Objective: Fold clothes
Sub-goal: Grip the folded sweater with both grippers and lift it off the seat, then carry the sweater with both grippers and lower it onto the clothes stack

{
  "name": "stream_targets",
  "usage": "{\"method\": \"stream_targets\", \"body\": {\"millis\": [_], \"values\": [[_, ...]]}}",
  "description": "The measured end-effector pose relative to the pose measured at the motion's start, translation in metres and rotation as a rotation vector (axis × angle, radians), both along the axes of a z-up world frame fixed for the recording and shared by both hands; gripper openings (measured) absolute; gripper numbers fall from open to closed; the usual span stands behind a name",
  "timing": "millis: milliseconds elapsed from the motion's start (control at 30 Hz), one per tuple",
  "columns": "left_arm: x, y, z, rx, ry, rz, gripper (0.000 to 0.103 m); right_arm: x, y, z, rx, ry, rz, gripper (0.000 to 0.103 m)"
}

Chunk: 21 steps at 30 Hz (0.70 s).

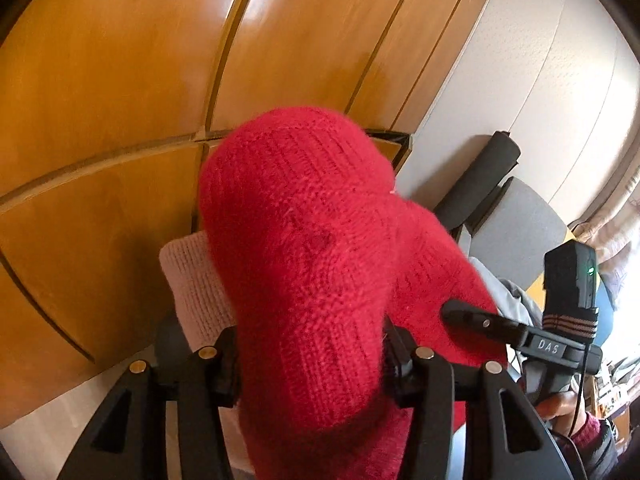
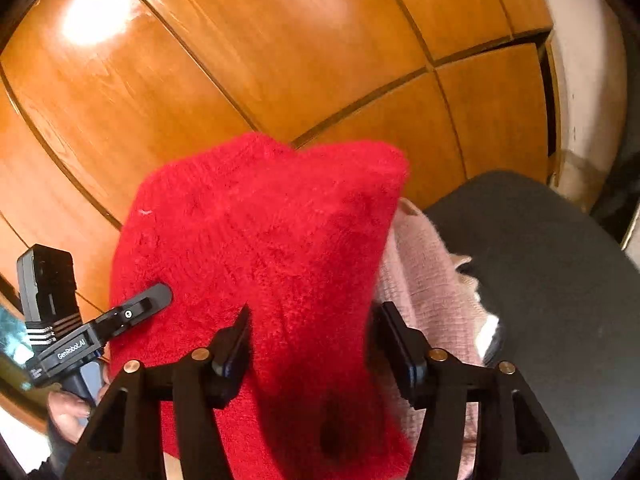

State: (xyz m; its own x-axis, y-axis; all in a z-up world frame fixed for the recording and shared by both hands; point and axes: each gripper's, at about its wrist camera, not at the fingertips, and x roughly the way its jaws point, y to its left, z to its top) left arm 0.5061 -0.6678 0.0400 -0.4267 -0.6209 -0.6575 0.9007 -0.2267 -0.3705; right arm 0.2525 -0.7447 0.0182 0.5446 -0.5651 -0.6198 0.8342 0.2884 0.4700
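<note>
A red knitted sweater [image 1: 316, 264] fills the middle of both wrist views, bunched up and raised in front of a wall of glossy wooden cupboard doors [image 1: 120, 80].

In the left wrist view, the left gripper [image 1: 310, 354] has a thick fold of the red knit pressed between its black jaws, so the jaws are closed onto the fabric. The sweater bulges upward from them in a rounded lump. To the right, the right gripper [image 1: 464, 314] shows from the side, its tip against the red knit.

In the right wrist view, the right gripper [image 2: 312, 340] also has the sweater running between its jaws, which clamp a wide bundle of the wool. The left gripper [image 2: 154, 294] reaches in from the lower left, its tip touching the sweater, with the person's hand [image 2: 70, 410] under its handle.

Behind the sweater lies a pale pink knitted garment [image 2: 424, 280], partly covered by the red one. It rests against a dark grey chair [image 2: 552, 280]. A white wall [image 1: 520, 80] stands to the right of the cupboards.
</note>
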Motion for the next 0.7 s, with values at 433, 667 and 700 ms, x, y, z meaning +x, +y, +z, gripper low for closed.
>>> {"method": "stream_targets", "body": {"millis": [433, 667, 700], "values": [[0.007, -0.004, 0.021, -0.002, -0.104, 0.0, 0.061, 0.028, 0.094, 0.071, -0.377, 0.241, 0.065, 0.064], [0.039, 0.007, 0.047, -0.096, -0.13, 0.11, 0.064, 0.069, 0.083, 0.021, -0.209, 0.453, 0.151, 0.062], [0.04, 0.011, 0.056, -0.138, -0.144, 0.137, 0.064, 0.067, 0.082, 0.016, -0.193, 0.452, 0.144, 0.063]]}}
